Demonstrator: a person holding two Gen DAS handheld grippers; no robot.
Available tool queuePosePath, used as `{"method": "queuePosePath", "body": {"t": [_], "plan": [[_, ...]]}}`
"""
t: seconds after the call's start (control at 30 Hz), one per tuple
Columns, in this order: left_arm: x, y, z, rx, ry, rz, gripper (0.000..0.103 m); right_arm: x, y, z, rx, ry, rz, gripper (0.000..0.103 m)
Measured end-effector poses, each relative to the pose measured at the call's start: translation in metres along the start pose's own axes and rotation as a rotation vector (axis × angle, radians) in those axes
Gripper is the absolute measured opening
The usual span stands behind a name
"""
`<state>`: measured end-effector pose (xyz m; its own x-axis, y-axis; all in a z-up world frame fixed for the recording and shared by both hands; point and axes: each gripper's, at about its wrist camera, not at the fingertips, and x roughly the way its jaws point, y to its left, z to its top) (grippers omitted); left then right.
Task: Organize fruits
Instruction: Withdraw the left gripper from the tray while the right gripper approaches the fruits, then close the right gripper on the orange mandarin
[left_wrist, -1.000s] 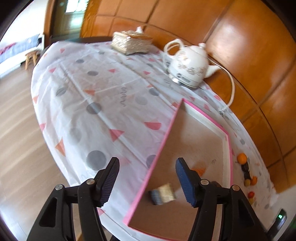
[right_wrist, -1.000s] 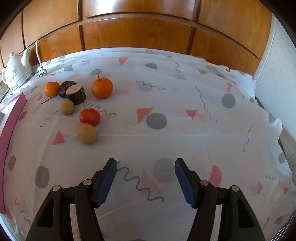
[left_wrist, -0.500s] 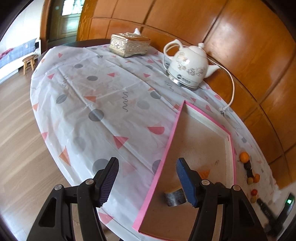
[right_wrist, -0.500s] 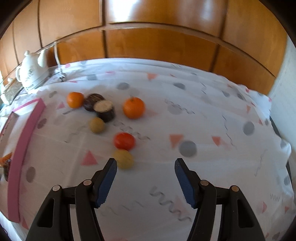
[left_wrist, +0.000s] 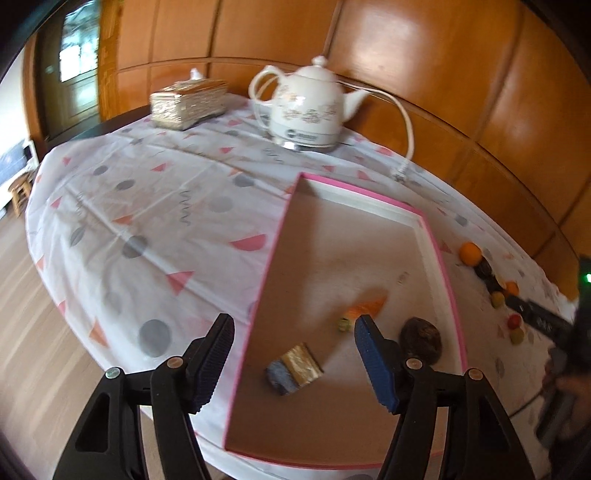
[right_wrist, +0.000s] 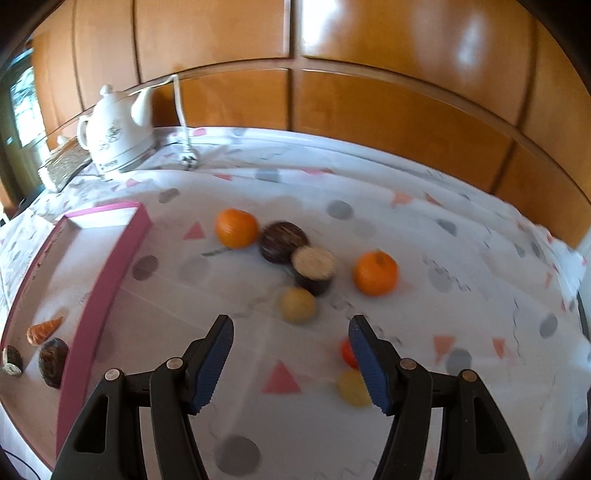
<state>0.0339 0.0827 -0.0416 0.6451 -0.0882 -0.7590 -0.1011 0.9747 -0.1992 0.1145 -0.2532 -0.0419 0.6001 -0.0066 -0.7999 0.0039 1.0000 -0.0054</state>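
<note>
Right gripper (right_wrist: 291, 360) gaping and empty, should drop squarely over the yellow fruit (right_wrist: 298, 305) right of the pink tray (right_wrist: 98, 291) before pinching gently.

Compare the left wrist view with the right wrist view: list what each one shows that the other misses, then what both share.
Only the left wrist view shows the wooden floor, the stool, the left tongs, open and empty, their jaws having just been opening, and the other handheld rig.

Only the right wrist view shows the right tongs, open and empty, and the cloth to the right of the loose fruit.

Both show the pink tray with three pieces inside, the white kettle, the woven box and the loose fruit cluster.
</note>
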Motion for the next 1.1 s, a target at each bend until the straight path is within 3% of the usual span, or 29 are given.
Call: {"method": "queuePosePath", "body": {"t": [0.23, 0.53, 0.93, 1.1], "plan": [[0.003, -0.011, -0.003, 0.051, 0.013, -0.043, 0.069, 0.015, 0.018, 0.032, -0.051, -0.021, 0.029, 0.066], [-0.004, 0.030, 0.002, -0.123, -0.044, 0.092, 0.070, 0.033, 0.023, 0.052, -0.069, -0.008, 0.020, 0.066], [0.006, 0.027, -0.004, -0.123, 0.000, 0.088, 0.072, 0.075, 0.047, 0.076, -0.193, 0.035, 0.001, 0.066], [0.007, 0.030, -0.004, -0.138, 0.007, 0.093, 0.075, 0.090, 0.054, 0.073, -0.245, 0.070, -0.013, 0.060]]}}
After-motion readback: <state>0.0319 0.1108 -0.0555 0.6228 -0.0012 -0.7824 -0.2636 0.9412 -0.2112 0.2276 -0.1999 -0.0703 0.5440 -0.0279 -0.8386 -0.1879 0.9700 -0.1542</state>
